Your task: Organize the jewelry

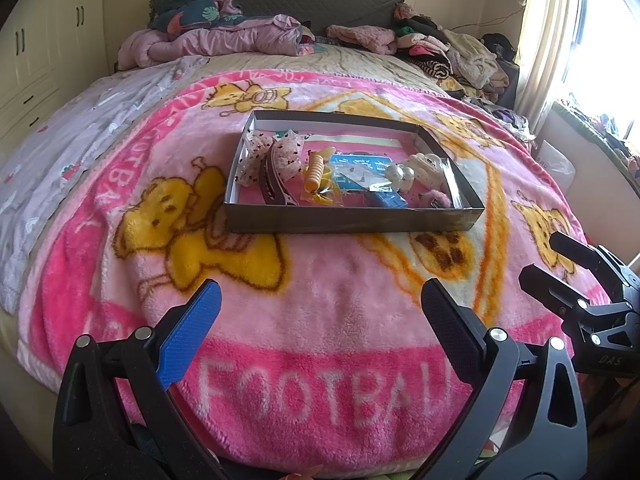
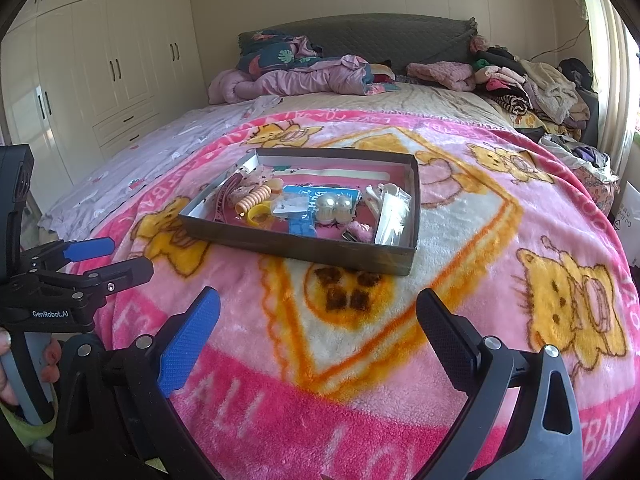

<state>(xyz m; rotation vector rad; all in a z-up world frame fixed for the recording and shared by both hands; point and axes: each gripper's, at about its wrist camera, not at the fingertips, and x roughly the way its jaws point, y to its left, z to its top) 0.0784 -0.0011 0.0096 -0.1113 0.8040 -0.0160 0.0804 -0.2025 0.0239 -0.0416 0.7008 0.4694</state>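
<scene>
While both grippers hover wide and empty over the pink fleece blanket's (image 1: 320, 320) near edge, every trinket sits inside the shallow grey cardboard tray (image 1: 352, 220) mid-blanket. Left gripper (image 1: 320, 320) and right gripper (image 2: 318, 324) hold nothing. That fits sorting finished or pending.

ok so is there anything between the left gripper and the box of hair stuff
Nothing but bare pink blanket. In the left wrist view, the open left gripper hangs short of the box, with only fleece between them.

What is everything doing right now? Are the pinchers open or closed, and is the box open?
Left gripper: jaws open, empty, above the blanket.
Right gripper: jaws open, empty.
Box: open, no lid, flat on the blanket.
Hair things: all lying inside the box.
Wardrobe doors: shut.
</scene>
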